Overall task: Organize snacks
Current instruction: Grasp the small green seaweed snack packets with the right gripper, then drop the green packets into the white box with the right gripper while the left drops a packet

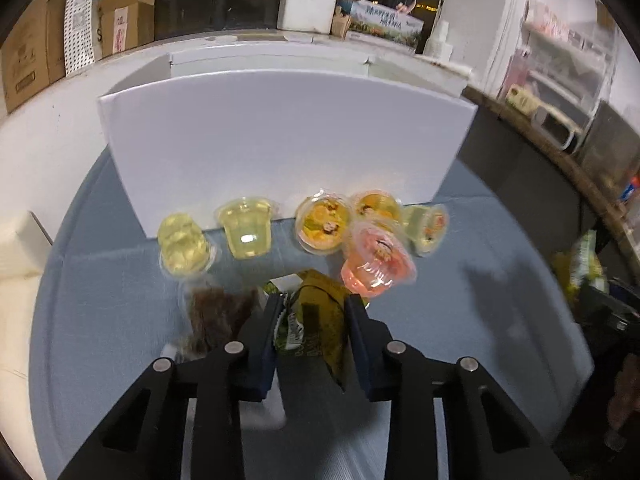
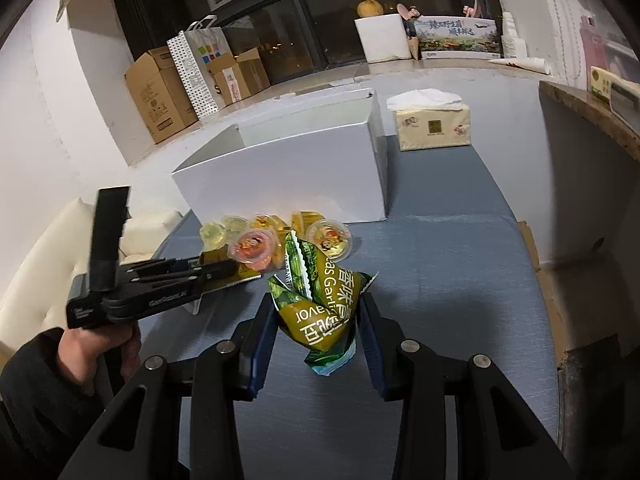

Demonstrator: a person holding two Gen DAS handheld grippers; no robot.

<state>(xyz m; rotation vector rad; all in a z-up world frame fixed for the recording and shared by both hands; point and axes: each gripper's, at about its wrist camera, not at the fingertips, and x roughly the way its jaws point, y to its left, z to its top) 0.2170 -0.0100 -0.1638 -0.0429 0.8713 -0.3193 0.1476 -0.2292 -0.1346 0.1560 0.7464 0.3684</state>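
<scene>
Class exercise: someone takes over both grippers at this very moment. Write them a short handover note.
Left gripper: shut on a green snack packet, low over the blue mat.
Right gripper: shut on another green packet, lifted clear of the mat.
Jelly cups lie in a loose row before the white box; a brown snack pack sits left of the left gripper.
Done: both packets gripped.
Left: packets, cups and brown pack probably go into the box.

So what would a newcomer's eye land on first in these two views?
Probably the green snack packet pinched in the right gripper, its print filling the middle of that view. Next, the cluster of jelly cups in yellow, orange and pink on the blue table, lined up against the tall white box. The left gripper is shut on a second green packet just before them.
</scene>
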